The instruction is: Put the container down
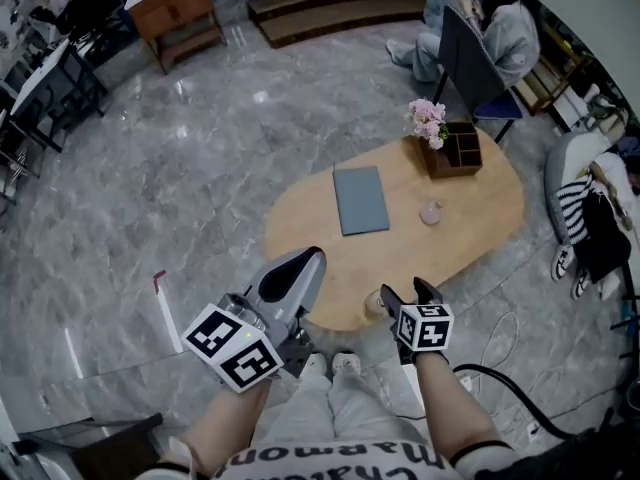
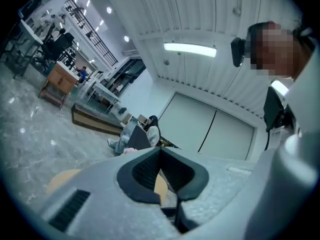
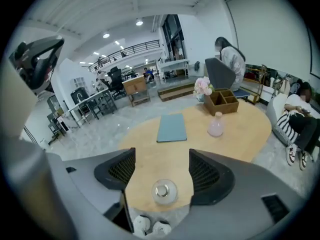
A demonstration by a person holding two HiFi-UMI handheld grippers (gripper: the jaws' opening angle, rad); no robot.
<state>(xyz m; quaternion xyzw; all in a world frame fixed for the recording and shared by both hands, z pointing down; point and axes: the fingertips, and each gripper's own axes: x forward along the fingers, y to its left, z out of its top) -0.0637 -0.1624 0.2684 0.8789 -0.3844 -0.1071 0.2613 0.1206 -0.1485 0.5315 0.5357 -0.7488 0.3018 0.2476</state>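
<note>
Oval table (image 1: 460,218) edge: right tool (image 1: 405,293) near container (image 1: 374,304), jaws apart, empty; left tool (image 1: 295,270) upturned, jaws together.

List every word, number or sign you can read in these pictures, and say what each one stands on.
"Chateau Marmon": print on the person's shirt, upside down at the head view's lower edge and partly cut off, so the reading is unsure.
Left gripper and right gripper: their cubes bear only black-and-white square patterns, no letters.
Notebook and wooden box: no print can be made out.
</note>
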